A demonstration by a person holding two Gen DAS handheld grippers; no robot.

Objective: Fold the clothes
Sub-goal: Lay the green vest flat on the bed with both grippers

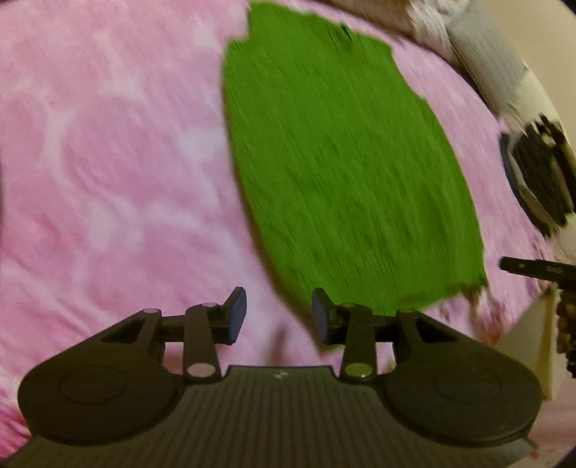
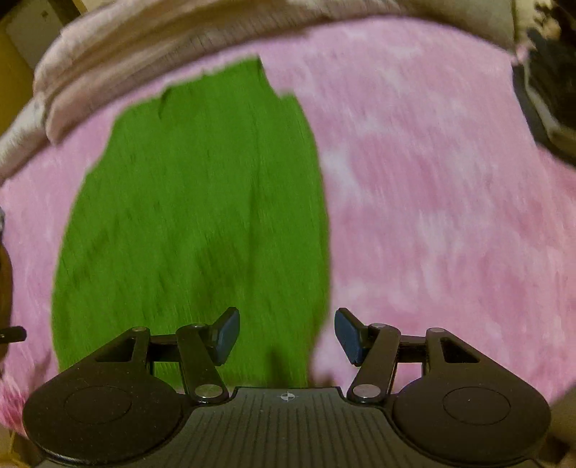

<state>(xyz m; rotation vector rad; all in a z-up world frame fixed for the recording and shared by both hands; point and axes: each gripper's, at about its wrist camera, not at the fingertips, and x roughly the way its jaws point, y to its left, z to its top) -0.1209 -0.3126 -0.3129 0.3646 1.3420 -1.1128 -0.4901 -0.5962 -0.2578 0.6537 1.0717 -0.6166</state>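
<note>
Left wrist only: black bag (image 1: pixel 536 172).

A fuzzy pink blanket with paler mottled patches (image 1: pixel 108 162) covers the bed and fills most of both wrist views, blurred into streaks. In the right wrist view a rumpled beige-grey fabric band (image 2: pixel 144 46) runs along the blanket's far edge from 9 to 12 o'clock, and beyond it at 10 o'clock stands a yellowish wall with a pale panel (image 2: pixel 25 39). At 2 o'clock a dark black-and-white object (image 2: pixel 550 82) sits at the bed's edge, too blurred to identify. In the left wrist view the same greyish fabric lies at 1 o'clock, with a cream wall (image 1: pixel 540 32) behind it. The light is warm and dim.
</note>
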